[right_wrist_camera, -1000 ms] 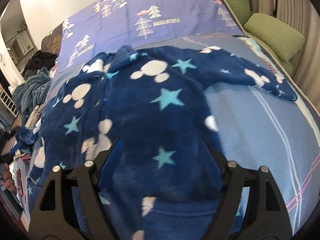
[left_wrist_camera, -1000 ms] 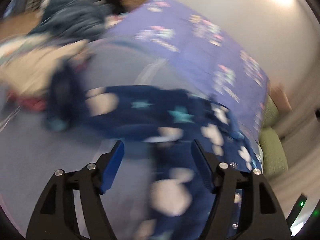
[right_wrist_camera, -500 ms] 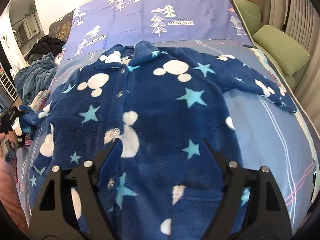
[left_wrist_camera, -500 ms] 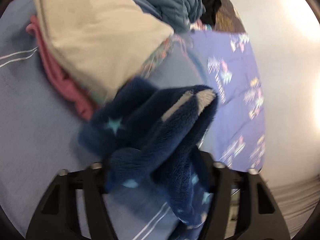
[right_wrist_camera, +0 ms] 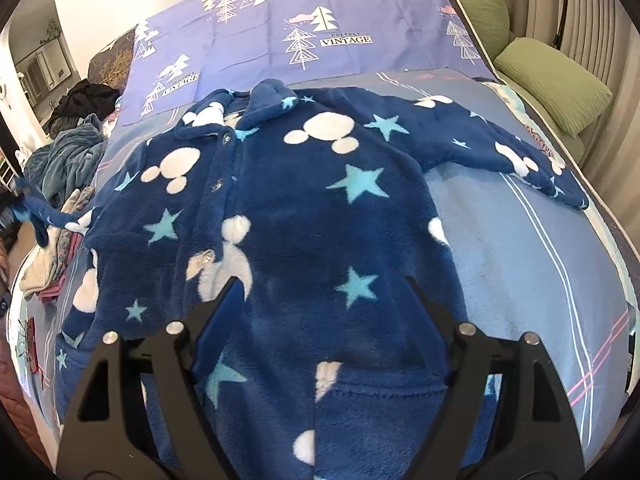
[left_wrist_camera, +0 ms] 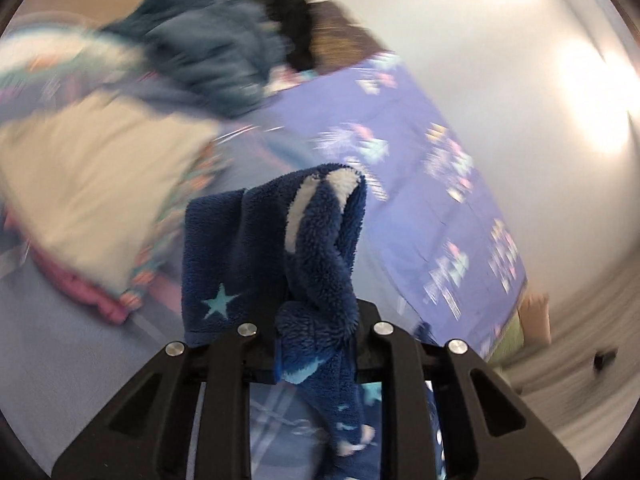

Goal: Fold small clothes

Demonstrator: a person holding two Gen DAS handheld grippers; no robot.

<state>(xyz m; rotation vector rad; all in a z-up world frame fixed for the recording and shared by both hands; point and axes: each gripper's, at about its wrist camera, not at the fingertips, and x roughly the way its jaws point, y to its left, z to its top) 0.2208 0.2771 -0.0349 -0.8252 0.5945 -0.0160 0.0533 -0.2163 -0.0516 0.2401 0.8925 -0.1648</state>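
Right wrist view: the blue fleece jacket (right_wrist_camera: 288, 216) lies spread front-up on the bed (right_wrist_camera: 532, 264), but its far-left sleeve (right_wrist_camera: 44, 216) is now lifted off the bedding — half a second ago it lay low. The right tool (right_wrist_camera: 320, 300) hovers released over the hem; the left tool (left_wrist_camera: 316, 320) is clenched on the sleeve cuff (left_wrist_camera: 280, 248), raised and tilted.

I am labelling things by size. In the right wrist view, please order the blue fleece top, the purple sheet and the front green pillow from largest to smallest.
1. Blue fleece top, though nearest the camera.
2. Purple sheet.
3. Green pillow.
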